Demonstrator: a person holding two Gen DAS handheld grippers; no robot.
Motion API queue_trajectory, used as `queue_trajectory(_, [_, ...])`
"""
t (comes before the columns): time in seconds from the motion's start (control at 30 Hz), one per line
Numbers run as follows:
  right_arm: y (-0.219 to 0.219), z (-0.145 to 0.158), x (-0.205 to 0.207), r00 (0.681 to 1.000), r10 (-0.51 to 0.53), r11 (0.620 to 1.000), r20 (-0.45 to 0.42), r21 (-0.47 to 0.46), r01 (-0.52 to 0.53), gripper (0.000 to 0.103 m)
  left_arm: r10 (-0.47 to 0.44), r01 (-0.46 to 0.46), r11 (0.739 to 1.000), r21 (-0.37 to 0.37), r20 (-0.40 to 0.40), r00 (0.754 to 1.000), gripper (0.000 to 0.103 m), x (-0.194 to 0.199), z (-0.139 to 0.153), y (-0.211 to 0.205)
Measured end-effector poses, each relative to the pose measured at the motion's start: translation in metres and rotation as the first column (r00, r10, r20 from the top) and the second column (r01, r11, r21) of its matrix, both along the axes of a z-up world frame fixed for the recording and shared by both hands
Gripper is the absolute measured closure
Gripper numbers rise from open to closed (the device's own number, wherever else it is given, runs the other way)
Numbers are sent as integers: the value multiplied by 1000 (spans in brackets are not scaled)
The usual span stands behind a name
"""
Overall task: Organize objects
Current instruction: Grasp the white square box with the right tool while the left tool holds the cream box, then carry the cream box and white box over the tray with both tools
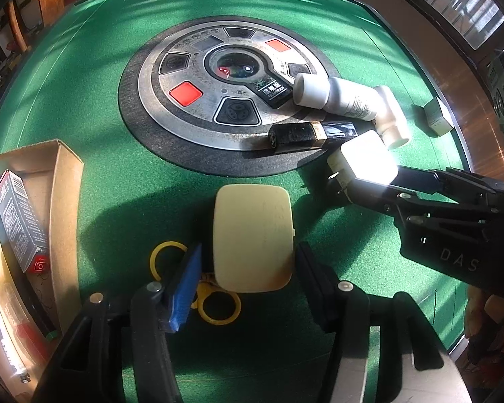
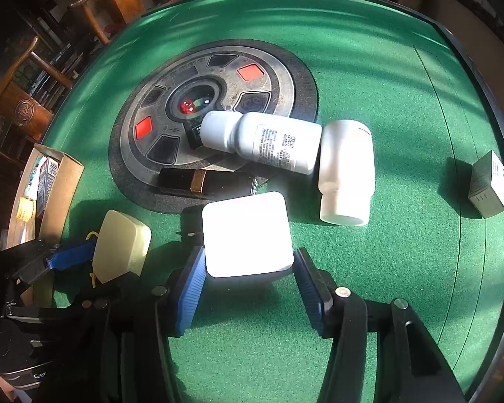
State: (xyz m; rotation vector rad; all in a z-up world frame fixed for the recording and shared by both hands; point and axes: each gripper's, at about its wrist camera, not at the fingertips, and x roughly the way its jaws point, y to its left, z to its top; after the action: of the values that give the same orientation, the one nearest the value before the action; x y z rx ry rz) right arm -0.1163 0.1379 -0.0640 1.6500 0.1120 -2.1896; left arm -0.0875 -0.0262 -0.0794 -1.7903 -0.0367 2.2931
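Observation:
My left gripper [image 1: 248,262] is open around a cream rounded case [image 1: 252,238] that lies on the green felt; small gaps show on both sides. My right gripper [image 2: 248,268] is open around a white plug adapter [image 2: 247,233], its pads close to both sides. The adapter also shows in the left wrist view [image 1: 366,161], and the cream case shows in the right wrist view [image 2: 121,245]. Two white bottles [image 2: 272,142] [image 2: 346,171] lie on the table beyond. A black and gold tube [image 2: 198,181] lies by the centre disc.
An open cardboard box [image 1: 64,201] with several packages stands at the left. Yellow rings [image 1: 218,305] lie under the cream case. A small grey-white carton [image 2: 490,184] sits near the right rim. The round metal centre panel [image 1: 218,84] fills mid-table.

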Motion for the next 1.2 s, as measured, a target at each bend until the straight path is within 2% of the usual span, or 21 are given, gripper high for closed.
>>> queue_trajectory(0.13, [0, 1, 5, 1000, 19, 1000, -11, 7, -19, 47, -12, 11, 1000, -21, -7, 1000, 47, 2, 0, 4])
queue_trajectory(0.2, [-2, 2, 9, 999, 32, 999, -16, 11, -32, 47, -22, 22, 1000, -12, -15, 1000, 57, 3, 2, 4])
queue_trajectory(0.27, [-4, 5, 15, 998, 52, 999, -27, 18, -51, 47, -14, 15, 1000, 18, -10, 1000, 57, 4, 2, 1])
queue_trajectory(0.6, [-13, 21, 40, 990, 118, 992, -76, 44, -115, 48, -5, 6, 998, 56, -24, 1000, 57, 20, 11, -7])
queue_trajectory(0.83, [-21, 31, 45, 986, 138, 990, -96, 31, -136, 49, 20, -17, 997, 80, -38, 999, 57, 26, 23, -18])
queue_trajectory(0.9, [-24, 36, 46, 984, 144, 989, -103, 23, -143, 55, 29, -26, 996, 88, -40, 999, 57, 28, 27, -22])
queue_trajectory(0.97, [-27, 43, 47, 982, 155, 988, -110, 14, -154, 72, 40, -36, 995, 97, -43, 998, 57, 29, 31, -27])
queue_trajectory(1.0, [-29, 43, 47, 981, 165, 986, -103, 11, -165, 77, 45, -40, 994, 98, -44, 998, 57, 30, 32, -30])
queue_trajectory(1.13, [-31, 36, 45, 982, 171, 985, -77, 8, -170, 78, 62, -58, 994, 92, -45, 997, 57, 31, 34, -37])
queue_trajectory(1.2, [-26, 28, 42, 987, 155, 987, -35, -30, -156, 78, 68, -64, 993, 95, -44, 997, 57, 32, 34, -40])
